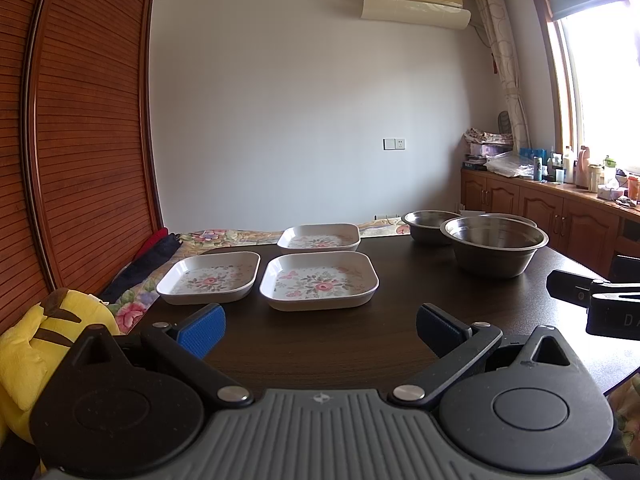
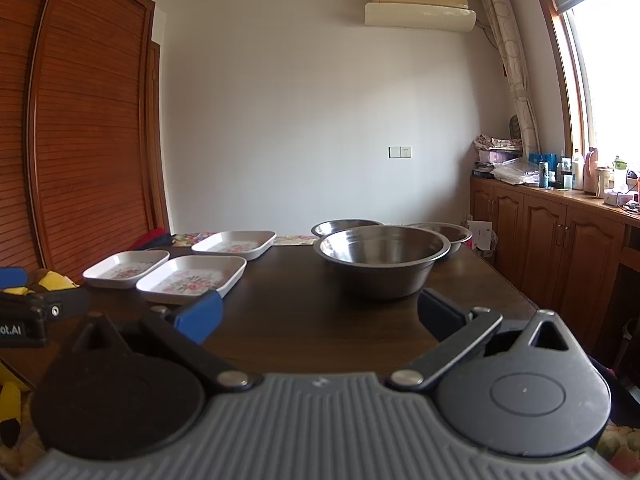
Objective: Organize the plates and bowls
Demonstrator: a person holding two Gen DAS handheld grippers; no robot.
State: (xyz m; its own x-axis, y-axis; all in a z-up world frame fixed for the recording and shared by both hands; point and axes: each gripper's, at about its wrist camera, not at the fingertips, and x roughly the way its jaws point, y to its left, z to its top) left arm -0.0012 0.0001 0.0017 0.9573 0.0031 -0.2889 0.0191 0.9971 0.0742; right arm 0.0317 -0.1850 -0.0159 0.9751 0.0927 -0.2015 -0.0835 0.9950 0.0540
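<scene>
Both my grippers hang wide open and empty above the near edge of the bench (image 1: 320, 360); my left gripper (image 1: 320, 330) faces three flowered plates (image 1: 319, 280) laid apart ahead of it; my right gripper (image 2: 320, 316) faces the big steel bowl (image 2: 382, 260), two smaller bowls (image 2: 452, 234) behind it. I judge stacking comes first: pinch one plate by its rim, lift level, set it squarely inside its neighbour; nest the small bowls into the big one.
</scene>
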